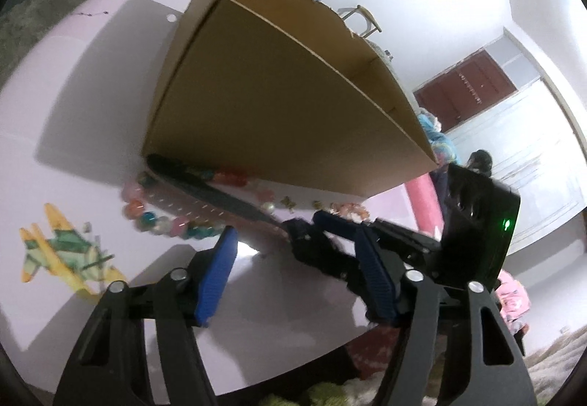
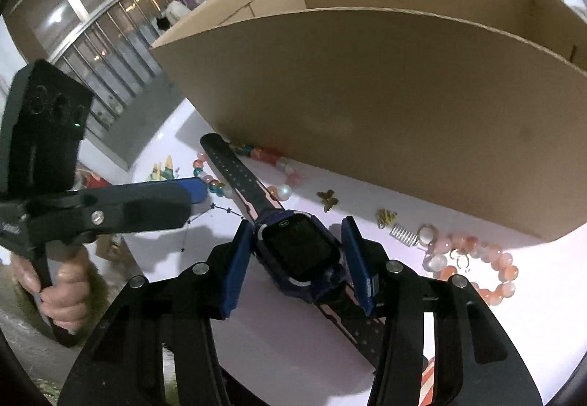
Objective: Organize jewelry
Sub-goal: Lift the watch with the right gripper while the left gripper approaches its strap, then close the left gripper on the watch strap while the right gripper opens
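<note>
The right gripper (image 2: 299,259) has its blue-padded fingers (image 2: 234,270) standing part open on either side of the dark blue smartwatch with a black square screen (image 2: 301,252). The left pad sits right against the watch case; the right pad is just beside it, and whether it presses cannot be told. The watch lies flat on the pale pink desk (image 2: 286,343), its black perforated strap running up and left away from the fingers and its other strap end passing back under them.

Just beyond the fingertips, beside the strap, lie a string of mixed pink, teal and pearl beads (image 2: 216,182) and a small gold butterfly charm (image 2: 327,199). To the right of the fingers lie a second gold charm (image 2: 386,217), a small silver comb clip (image 2: 403,234) and a bracelet of peach and pink round beads (image 2: 491,270). Behind all of these stands the open brown cardboard box (image 2: 385,112), its long wall facing the fingers.

The left gripper (image 1: 293,259) is open, with nothing between its blue fingers (image 1: 216,274); it hovers near the watch (image 1: 304,237), and the right gripper's fingers cross in front of it. The mixed beads (image 1: 154,218) lie just ahead to its left, at the foot of the box (image 1: 275,101). A yellow and green aeroplane print (image 1: 62,252) marks the desk (image 1: 73,105) left of the fingers. In the right wrist view a hand (image 2: 62,292) grips the left gripper's handle
</note>
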`<state>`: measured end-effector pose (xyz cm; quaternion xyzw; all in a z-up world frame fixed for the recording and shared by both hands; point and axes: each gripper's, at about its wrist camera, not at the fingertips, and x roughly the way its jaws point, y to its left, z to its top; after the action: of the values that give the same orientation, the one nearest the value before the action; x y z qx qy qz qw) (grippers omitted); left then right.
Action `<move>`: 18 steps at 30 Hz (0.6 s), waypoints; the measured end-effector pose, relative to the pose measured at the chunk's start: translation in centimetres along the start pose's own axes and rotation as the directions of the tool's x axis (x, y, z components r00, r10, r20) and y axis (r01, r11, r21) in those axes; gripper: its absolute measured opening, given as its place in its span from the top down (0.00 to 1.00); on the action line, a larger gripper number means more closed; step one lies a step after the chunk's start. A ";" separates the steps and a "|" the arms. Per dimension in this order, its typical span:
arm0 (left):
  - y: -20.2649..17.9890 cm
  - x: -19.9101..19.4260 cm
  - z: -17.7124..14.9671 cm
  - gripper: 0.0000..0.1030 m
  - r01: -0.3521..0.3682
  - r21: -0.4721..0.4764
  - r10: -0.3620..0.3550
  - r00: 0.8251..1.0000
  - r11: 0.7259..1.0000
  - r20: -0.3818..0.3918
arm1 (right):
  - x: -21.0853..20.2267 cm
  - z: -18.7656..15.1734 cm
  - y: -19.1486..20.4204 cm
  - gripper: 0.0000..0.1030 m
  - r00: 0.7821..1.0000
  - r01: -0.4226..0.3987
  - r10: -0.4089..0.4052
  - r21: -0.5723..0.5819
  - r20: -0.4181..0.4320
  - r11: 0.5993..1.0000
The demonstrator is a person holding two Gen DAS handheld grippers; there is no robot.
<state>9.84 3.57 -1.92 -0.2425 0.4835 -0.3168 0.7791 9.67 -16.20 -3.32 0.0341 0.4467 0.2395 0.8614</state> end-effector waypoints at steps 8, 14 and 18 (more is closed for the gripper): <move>0.9 1.9 0.7 0.50 -0.003 -0.097 0.000 0.999 0.995 -0.032 | -0.2 -0.2 -0.4 0.55 0.998 -0.054 0.052 0.037 0.041 0.998; 1.0 2.4 0.4 0.50 -0.015 -0.154 0.003 0.997 0.988 -0.077 | -0.5 -0.5 -1.3 0.55 0.993 -0.102 0.098 0.052 0.062 0.993; 0.5 2.4 0.1 0.50 -0.018 -0.160 0.007 0.998 0.987 -0.067 | -1.3 -0.8 -1.8 0.55 0.989 -0.134 0.130 0.054 0.072 0.989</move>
<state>10.90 2.21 -3.64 -0.2909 0.5346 -0.2798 0.7425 9.09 -18.51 -3.36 0.0971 0.4204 0.2815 0.8571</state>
